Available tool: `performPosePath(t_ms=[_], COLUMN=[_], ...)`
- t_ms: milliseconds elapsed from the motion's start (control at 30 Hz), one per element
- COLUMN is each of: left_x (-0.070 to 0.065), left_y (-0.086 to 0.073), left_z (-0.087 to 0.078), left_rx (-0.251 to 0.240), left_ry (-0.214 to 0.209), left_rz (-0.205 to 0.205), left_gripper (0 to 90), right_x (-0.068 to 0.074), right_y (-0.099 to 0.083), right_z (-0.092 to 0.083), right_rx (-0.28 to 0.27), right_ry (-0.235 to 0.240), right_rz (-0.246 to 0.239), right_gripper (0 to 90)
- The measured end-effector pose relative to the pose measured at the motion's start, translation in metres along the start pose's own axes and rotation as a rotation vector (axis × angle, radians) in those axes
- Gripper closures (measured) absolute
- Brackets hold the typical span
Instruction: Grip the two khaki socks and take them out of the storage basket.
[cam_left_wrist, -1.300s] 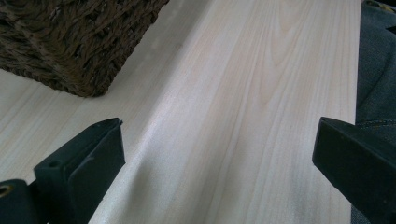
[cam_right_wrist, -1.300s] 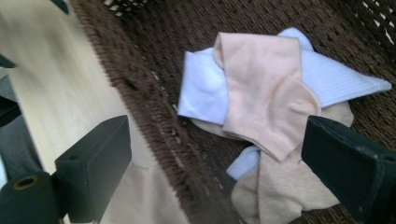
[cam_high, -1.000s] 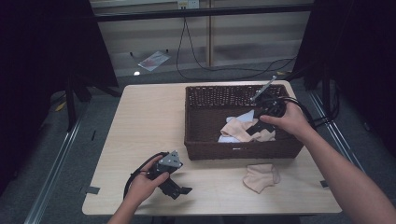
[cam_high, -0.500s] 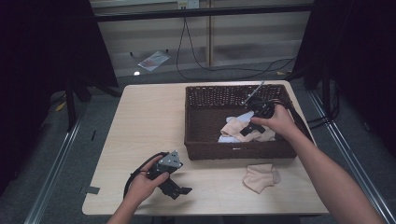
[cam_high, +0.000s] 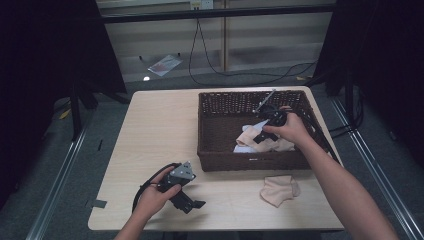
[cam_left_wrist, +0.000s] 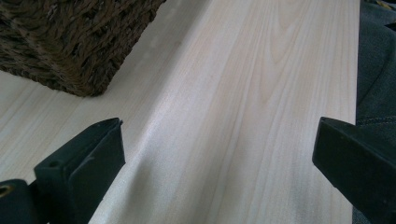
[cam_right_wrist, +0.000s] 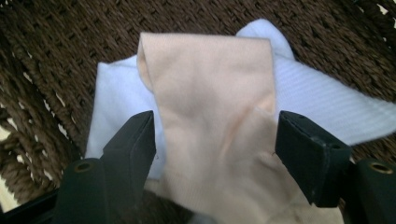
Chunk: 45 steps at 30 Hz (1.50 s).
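Observation:
A dark wicker basket (cam_high: 220, 150) stands at the right half of the table. Inside it a beige sock (cam_right_wrist: 210, 93) lies on top of a white sock (cam_right_wrist: 317, 102). My right gripper (cam_right_wrist: 215, 130) is down in the basket (cam_right_wrist: 56, 56), pointing at the socks (cam_high: 248, 135). Its jaws have just been closing and straddle the beige sock, one at each edge, without bunching it. My left gripper (cam_high: 192, 204) rests near the table's front left in the person's hand. In the left gripper view it (cam_left_wrist: 219, 140) is open over bare wood.
A second beige sock (cam_high: 279, 190) lies on the table in front of the basket's right part. The basket's corner (cam_left_wrist: 79, 42) sits ahead of my left gripper. Bare tabletop (cam_high: 155, 130) stretches left of the basket. Cables trail on the floor behind.
My right hand has moved left and down into the basket onto the socks, and its jaws have narrowed. The left hand and gripper have stayed where they were.

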<state>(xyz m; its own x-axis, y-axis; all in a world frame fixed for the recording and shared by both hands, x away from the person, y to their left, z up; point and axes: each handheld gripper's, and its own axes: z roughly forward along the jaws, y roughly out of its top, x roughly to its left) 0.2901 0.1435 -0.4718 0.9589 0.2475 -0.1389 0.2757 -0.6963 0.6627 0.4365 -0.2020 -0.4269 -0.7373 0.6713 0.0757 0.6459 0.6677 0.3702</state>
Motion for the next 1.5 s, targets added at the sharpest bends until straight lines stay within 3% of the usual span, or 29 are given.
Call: performPosePath(t_ms=[267, 467, 633, 767, 867, 1033, 1267, 1500], left_x=[0.001, 0.002, 0.001, 0.001, 0.002, 0.002, 0.001, 0.002], left_y=[-0.001, -0.001, -0.001, -0.001, -0.002, -0.001, -0.001, -0.001], left_z=[-0.001, 0.000, 0.000, 0.001, 0.001, -0.001, -0.001, -0.001], left_rx=[0.005, 0.008, 0.005, 0.004, -0.001, 0.008, 0.006, 0.008], left_ry=[0.000, -0.003, -0.001, 0.002, 0.004, 0.003, 0.003, 0.006], left_rz=[0.008, 0.009, 0.005, 0.003, 0.005, 0.005, 0.005, 0.004], left_gripper=[2.0, 2.0, 2.0, 2.0, 2.0, 2.0, 2.0, 2.0], right_x=[-0.003, -0.003, -0.002, -0.003, -0.003, -0.002, -0.001, -0.001], right_y=[0.000, -0.001, -0.002, -0.003, -0.003, -0.002, -0.002, -0.002], right_z=[0.015, 0.022, 0.028, 0.029, 0.028, 0.022, -0.001, -0.024], right_rx=[-0.009, -0.009, 0.000, 0.004, 0.012, 0.015, -0.001, -0.017], right_ry=[-0.024, -0.049, -0.060, -0.053, -0.035, 0.004, 0.055, 0.073], right_rz=[-0.039, -0.016, -0.040, -0.056, -0.055, -0.028, -0.001, -0.003], right_gripper=[34.0, 40.8, 54.2, 76.5, 86.0, 88.2, 89.1, 89.3])
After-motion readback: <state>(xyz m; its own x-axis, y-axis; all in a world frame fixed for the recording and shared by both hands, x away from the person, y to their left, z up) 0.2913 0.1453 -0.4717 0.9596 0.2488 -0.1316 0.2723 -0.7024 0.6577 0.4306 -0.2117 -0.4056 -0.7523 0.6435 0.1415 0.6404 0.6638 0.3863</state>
